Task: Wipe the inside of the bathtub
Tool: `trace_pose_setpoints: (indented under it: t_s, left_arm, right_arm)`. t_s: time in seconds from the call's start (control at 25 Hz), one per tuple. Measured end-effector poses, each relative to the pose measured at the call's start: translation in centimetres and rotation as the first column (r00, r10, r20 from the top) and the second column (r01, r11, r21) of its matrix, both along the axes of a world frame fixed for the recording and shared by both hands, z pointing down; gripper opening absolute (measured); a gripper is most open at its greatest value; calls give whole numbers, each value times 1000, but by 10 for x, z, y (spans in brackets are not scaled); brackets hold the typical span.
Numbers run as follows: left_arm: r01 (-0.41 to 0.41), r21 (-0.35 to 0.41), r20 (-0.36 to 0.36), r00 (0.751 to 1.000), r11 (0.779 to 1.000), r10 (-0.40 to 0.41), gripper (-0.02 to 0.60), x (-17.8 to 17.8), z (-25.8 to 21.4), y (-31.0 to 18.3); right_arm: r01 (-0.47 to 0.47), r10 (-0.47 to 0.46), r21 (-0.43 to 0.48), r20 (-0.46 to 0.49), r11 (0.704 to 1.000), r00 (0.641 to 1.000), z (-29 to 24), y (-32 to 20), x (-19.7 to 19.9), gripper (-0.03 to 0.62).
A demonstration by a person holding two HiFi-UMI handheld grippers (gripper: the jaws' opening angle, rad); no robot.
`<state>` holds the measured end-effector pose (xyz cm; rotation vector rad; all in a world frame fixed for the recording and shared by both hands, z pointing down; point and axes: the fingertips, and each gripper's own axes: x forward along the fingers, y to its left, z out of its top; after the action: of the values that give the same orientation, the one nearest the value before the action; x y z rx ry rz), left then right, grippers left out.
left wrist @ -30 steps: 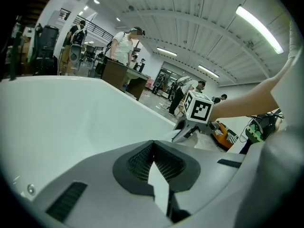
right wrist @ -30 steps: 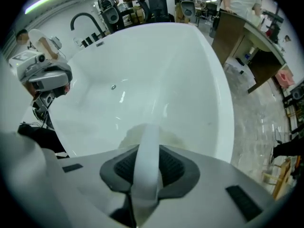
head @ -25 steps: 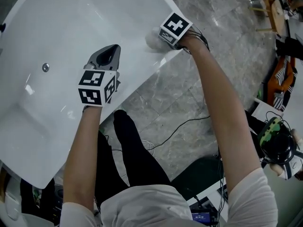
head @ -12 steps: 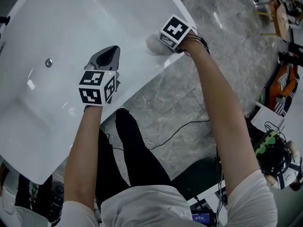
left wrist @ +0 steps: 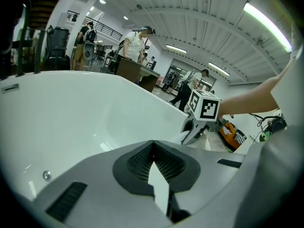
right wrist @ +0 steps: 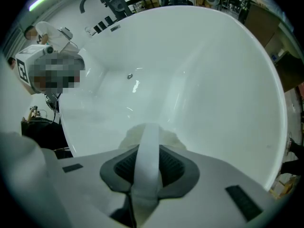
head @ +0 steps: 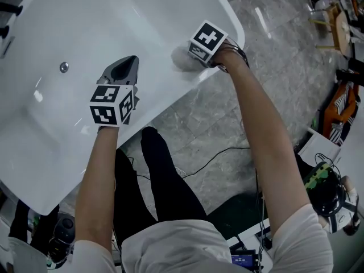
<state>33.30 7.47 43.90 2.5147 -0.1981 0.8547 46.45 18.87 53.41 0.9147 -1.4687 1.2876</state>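
Glossy white oval bathtub (head: 79,33): fills the head view's upper left. Right gripper (head: 190,51): jaws clamped on a pale fluffy cloth wad (right wrist: 126,137), pressed against the inner wall near the rim. Left gripper (left wrist: 152,151): jaws together, empty, over the basin. Cloth likely soft, light, compressible; best held bunched. Tub surface looks slick.

- The right gripper (head: 186,53) and its cloth (head: 179,59) have slid slightly (barely) toward the near rim of the bathtub (head: 85,27).
- The drain (head: 64,67) sits higher in the head view.
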Motion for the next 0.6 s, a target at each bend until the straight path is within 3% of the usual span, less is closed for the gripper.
trace_pose_setpoints:
  t_s: [0.6]
  left_arm:
    - [95,-5,49,994,995,-95,5,-91,8,-19]
  right_arm:
    - [59,-62,39,73,998,995,-11,-16,-115,95]
